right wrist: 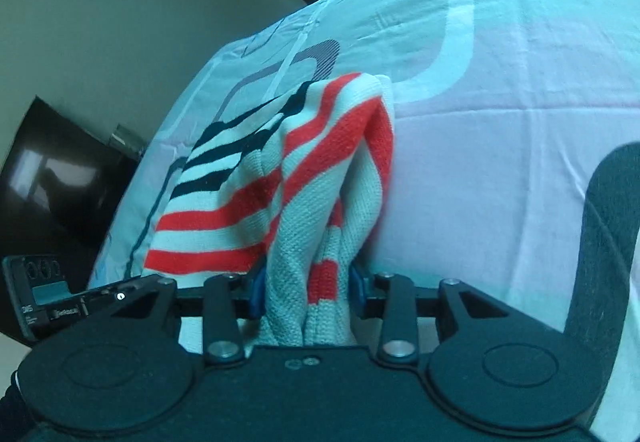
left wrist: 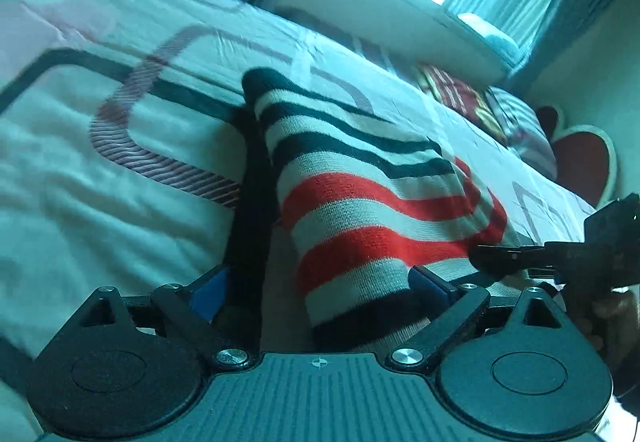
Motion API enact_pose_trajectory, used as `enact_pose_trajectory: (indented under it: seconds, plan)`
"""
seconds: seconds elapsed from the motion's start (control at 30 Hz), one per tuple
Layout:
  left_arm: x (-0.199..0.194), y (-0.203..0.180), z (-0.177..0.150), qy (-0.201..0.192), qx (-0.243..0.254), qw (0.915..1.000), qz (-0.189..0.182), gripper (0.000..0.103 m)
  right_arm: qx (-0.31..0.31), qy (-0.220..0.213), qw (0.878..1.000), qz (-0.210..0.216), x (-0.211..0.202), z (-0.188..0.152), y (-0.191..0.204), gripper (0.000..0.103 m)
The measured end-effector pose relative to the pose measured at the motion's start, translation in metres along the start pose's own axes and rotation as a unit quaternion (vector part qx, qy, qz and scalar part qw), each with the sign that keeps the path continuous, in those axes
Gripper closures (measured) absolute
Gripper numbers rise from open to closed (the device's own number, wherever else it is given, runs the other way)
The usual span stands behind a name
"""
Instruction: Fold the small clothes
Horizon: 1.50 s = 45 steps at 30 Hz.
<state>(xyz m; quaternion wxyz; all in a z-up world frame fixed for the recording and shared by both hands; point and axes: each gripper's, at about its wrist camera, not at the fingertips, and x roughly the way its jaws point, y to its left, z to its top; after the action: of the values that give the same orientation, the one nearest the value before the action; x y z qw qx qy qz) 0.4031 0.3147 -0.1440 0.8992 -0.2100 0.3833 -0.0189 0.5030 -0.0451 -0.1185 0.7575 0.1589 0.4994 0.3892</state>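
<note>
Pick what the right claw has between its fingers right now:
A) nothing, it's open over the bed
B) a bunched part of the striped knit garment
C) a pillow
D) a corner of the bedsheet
B: in the right wrist view the right claw has its blue pads closed on a bunched fold of the striped knit garment, which drapes forward onto the bed.

Sweater (left wrist: 372,202) on the bed (left wrist: 120,146) — between both grippers' fingers.
</note>
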Motion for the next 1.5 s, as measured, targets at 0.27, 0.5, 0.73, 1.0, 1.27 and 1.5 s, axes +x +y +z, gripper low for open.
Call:
enact_pose_trajectory:
  seconds: [0.27, 0.5, 0.73, 1.0, 1.27, 1.5]
  plan:
    - [-0.04, -0.033, -0.02, -0.032, -0.004, 0.9992, 0.021, 0.009, -0.049, 0.002, 0.999, -0.016, -0.027, -0.008, 0.036, 0.052]
    - [-0.037, -0.029, -0.062, -0.01, 0.008, 0.9983, 0.056, 0.008, -0.141, 0.015, 0.986, -0.084, -0.017, -0.037, 0.044, 0.054]
    - [-0.04, -0.043, -0.068, -0.025, 0.039, 0.9933, 0.106, 0.0, -0.118, -0.014, 0.988, -0.103, -0.015, -0.048, 0.046, 0.05]
    - [-0.136, -0.089, -0.093, -0.075, 0.078, 0.9828, 0.15, 0.0, -0.155, -0.089, 0.974, -0.143, -0.111, -0.105, 0.111, 0.046]
    - [-0.24, -0.132, -0.157, -0.099, 0.086, 0.9809, 0.143, 0.0, -0.178, -0.111, 0.963, -0.168, -0.178, -0.208, 0.192, 0.016]
    - [-0.306, -0.156, -0.206, -0.115, 0.069, 0.981, 0.14, 0.0, -0.177, -0.134, 0.952, -0.21, -0.208, -0.275, 0.239, 0.012]
